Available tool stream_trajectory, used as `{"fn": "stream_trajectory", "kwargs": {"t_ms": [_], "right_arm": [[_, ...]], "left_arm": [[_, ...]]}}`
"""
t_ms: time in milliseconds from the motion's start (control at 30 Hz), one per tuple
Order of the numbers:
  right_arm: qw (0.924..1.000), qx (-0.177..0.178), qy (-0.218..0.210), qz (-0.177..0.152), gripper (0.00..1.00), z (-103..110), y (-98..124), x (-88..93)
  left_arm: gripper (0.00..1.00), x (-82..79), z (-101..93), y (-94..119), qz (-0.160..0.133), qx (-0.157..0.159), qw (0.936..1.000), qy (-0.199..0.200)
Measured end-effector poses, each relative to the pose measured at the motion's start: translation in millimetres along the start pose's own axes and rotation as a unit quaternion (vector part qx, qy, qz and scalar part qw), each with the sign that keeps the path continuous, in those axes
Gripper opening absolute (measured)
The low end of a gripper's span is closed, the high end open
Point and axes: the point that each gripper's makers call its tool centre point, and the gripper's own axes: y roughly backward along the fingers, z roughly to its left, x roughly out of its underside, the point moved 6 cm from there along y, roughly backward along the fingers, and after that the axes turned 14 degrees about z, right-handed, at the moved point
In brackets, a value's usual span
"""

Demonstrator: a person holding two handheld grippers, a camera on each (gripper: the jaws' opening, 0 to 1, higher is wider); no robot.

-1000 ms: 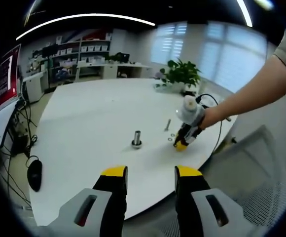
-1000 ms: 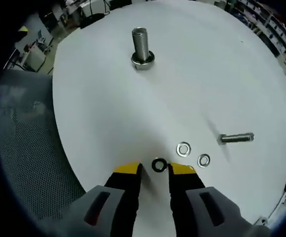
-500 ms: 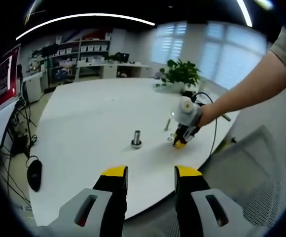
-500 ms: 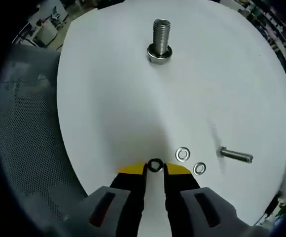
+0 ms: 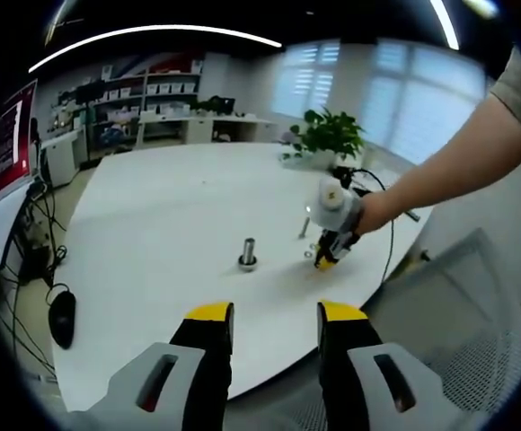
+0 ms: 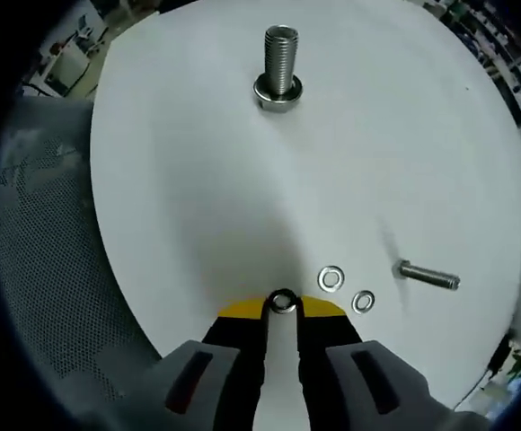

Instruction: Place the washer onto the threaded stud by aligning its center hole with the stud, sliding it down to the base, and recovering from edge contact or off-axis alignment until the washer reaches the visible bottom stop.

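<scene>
A: Can any writing be read?

B: None; the red screen in the left gripper view is too blurred.

A: Where is the washer?

B: In the right gripper view, the right gripper pinches it between its yellow tips, low over the white table. The threaded stud stands upright, well apart.

A: What else does that view show?

B: Two loose washers and a bolt lying flat.

A: And the left gripper?

B: Its jaws stand apart, holding nothing.
</scene>
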Motion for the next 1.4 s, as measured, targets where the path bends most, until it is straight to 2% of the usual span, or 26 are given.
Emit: {"fn": "stream_trajectory", "kwargs": {"t_ms": [267, 367, 433, 533, 667, 800, 867, 1033, 1167, 1400], "right_arm": [[0.9995, 0.007, -0.018, -0.023, 0.13, 1.3, -0.4, 3.5], [0.9983, 0.003, -0.041, -0.040, 0.13, 0.1, -0.7, 7.1], [0.9978, -0.005, -0.056, -0.036, 0.13, 0.4, -0.5, 10.3], [0.9966, 0.000, -0.063, -0.052, 0.13, -2.5, 6.9, 9.8], [0.9929, 0.007, -0.088, -0.080, 0.13, -14.8, 22.4, 10.0], [0.9911, 0.016, -0.099, -0.087, 0.13, -30.0, 33.5, 16.0], [0.9892, 0.010, -0.114, -0.091, 0.13, -35.6, 38.9, 19.5], [0.9861, 0.031, -0.125, -0.105, 0.13, -53.8, 51.1, 24.4], [0.9841, 0.043, -0.130, -0.113, 0.13, -67.8, 56.8, 22.7], [0.9817, 0.050, -0.137, -0.122, 0.13, -77.8, 63.1, 12.2]], "left_arm": [[0.35, 0.4, 0.5, 0.2, -0.001, -0.002, 1.0000, 0.000], [0.34, 0.4, 0.5, 0.5, 0.000, -0.004, 1.0000, -0.002], [0.34, 0.1, 0.8, 0.7, -0.001, -0.006, 1.0000, -0.003], [0.34, 0.8, 0.2, 0.1, 0.002, -0.005, 1.0000, -0.004], [0.34, -0.2, 0.8, 1.2, -0.003, -0.006, 1.0000, -0.004], [0.34, 0.4, 0.7, 0.5, 0.000, -0.007, 1.0000, -0.006], [0.34, 0.1, 0.6, 0.8, -0.001, -0.007, 1.0000, -0.006], [0.34, 0.3, 0.8, 0.9, 0.001, -0.009, 0.9999, -0.007], [0.34, 0.7, 1.7, 0.5, 0.004, -0.011, 0.9999, -0.007], [0.34, 0.8, 1.4, -0.1, 0.006, -0.010, 0.9999, -0.008]]}}
